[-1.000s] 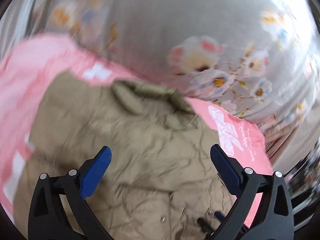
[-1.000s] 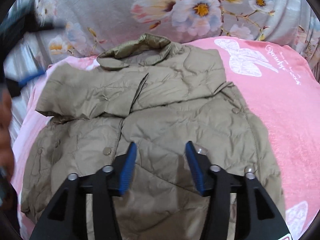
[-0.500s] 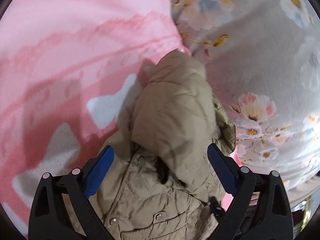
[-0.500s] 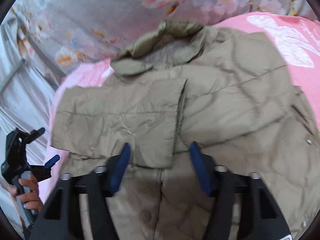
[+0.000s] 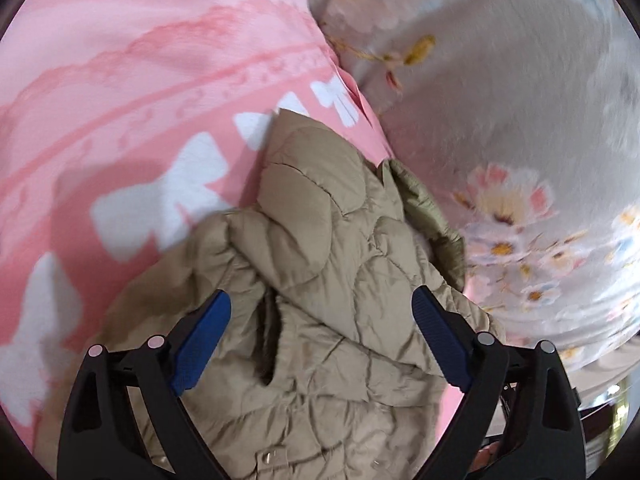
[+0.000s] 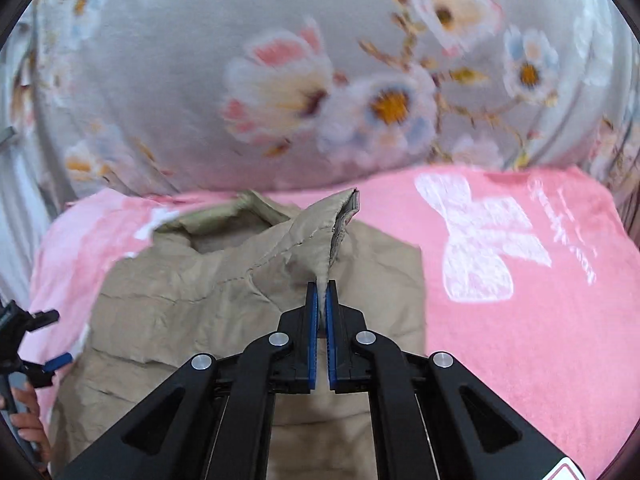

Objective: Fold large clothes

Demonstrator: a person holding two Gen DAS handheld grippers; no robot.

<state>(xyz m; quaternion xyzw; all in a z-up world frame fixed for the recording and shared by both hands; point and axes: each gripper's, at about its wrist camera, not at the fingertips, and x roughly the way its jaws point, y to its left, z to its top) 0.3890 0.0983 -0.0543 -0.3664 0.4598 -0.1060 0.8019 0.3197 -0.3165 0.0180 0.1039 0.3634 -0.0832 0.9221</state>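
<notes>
Tan quilted jacket (image 6: 256,304) lies on the pink blanket (image 6: 520,320), collar end toward the grey floral bedding (image 6: 280,80). Right gripper (image 6: 322,288) has its blue jaws pressed together on a cuff edge, fabric tented up above them. Left gripper (image 5: 320,312) jaws spread wide, hovering over the bunched jacket (image 5: 328,280), gripping nothing. Left view only: snap buttons near the bottom edge, white bow prints on the blanket (image 5: 120,80). Right view only: the left gripper at far left, in a hand.
</notes>
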